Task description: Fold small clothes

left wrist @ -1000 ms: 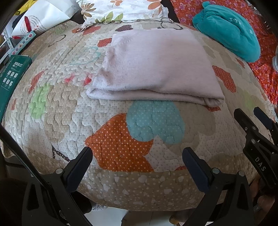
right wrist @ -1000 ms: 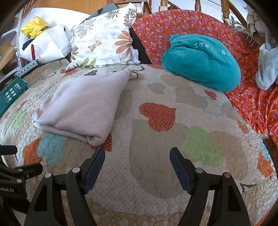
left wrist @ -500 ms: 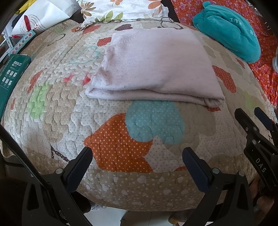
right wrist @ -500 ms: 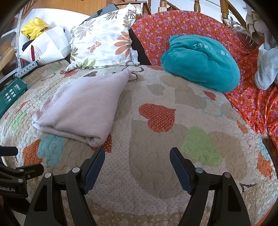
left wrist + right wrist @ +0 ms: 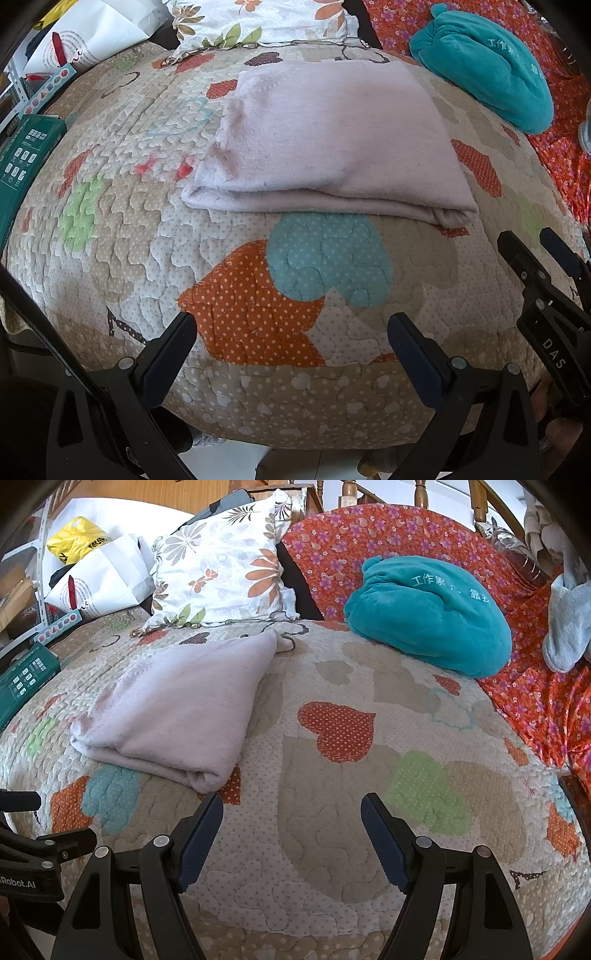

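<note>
- Partly hidden, the layers inside the folded pale pink garment (image 5: 328, 147) cannot be counted; only a thick doubled edge shows along its near side.
- At the far left, a green box (image 5: 22, 162) is cut off by the picture edge, and its small printed icons are too small to read.
- Embroidered characters on the teal plush cushion (image 5: 432, 616) are visible but hard to make out.
- Since a second ago almost nothing differs: the garment lies in the same spot on the quilt, and both grippers hover as before, with only a slight drift of view.
- The left gripper (image 5: 291, 336) stands wide open over the orange and blue heart patches, holding nothing, near the quilt's front edge.
- The right gripper (image 5: 291, 819) is likewise spread wide and empty, just right of the garment's near right corner, not touching it.
- The surface is a bed covered by a heart-patterned quilt (image 5: 369, 812); the garment rests on its far left half.
- Beyond it lean a floral pillow (image 5: 225, 572), an orange flowered cloth (image 5: 388, 528), a white paper bag (image 5: 107, 576), and wooden railings.
</note>
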{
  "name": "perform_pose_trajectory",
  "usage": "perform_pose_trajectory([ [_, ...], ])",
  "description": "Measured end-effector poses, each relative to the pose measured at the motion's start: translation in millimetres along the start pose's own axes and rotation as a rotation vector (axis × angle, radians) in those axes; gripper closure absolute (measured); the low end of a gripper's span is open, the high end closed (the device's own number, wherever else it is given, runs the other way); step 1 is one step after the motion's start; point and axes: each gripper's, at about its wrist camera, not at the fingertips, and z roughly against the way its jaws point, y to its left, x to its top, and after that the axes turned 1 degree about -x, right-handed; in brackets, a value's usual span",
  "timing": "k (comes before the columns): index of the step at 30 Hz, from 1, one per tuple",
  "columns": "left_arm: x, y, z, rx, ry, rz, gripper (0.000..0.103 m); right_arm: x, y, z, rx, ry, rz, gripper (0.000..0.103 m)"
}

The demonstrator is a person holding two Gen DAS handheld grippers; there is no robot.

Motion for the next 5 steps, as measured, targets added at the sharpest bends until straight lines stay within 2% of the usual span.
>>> perform_pose_trajectory([
  [5, -0.3, -3.0, 2.5, 0.009, -0.017, -0.010, 0.001, -0.3, 1.9, -0.2, 0.002, 0.002, 0.004, 0.021],
])
